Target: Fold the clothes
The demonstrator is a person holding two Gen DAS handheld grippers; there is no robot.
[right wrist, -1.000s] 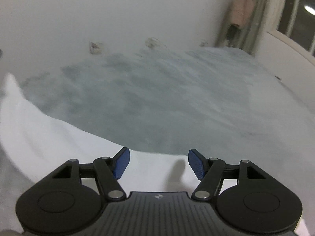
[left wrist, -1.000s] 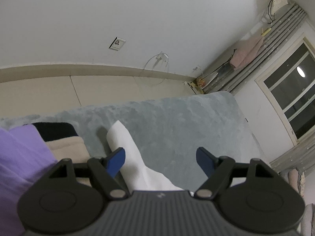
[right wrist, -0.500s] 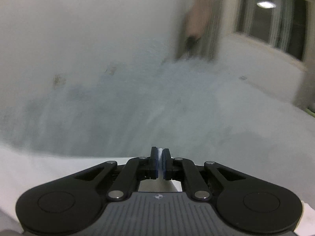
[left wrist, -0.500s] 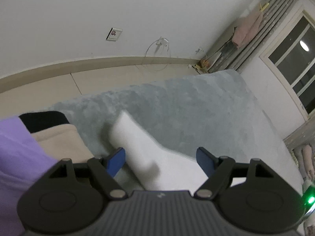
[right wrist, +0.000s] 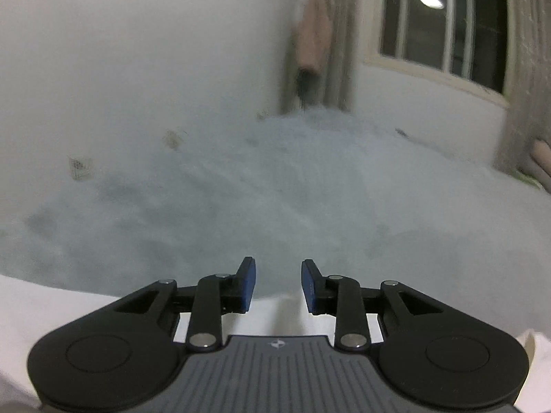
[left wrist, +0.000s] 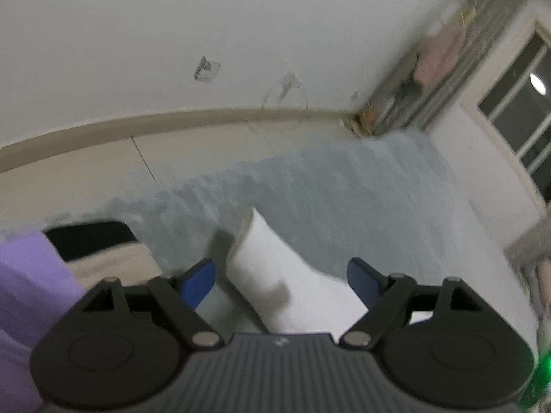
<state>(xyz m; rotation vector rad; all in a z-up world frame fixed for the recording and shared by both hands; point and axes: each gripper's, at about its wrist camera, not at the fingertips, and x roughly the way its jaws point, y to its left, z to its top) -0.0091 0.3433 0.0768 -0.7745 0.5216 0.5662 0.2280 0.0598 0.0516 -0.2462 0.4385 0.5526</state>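
A: Where did the white fabric garment lie?

B: On the grey-blue plush bed cover, spread below both tools; a narrow end of it ran away from the left gripper. Beside it, at the left edge, sat a stack of folded clothes: lilac, beige and black.

A: How did the jaws stand?

B: The left gripper's jaws were wide apart, hovering over the white cloth without pressing it. The right gripper had just been opening; its blue pads stood partly apart, with the garment's edge below the gap and nothing pinched.

A: Background?

B: A blurred white wall and a dark window.
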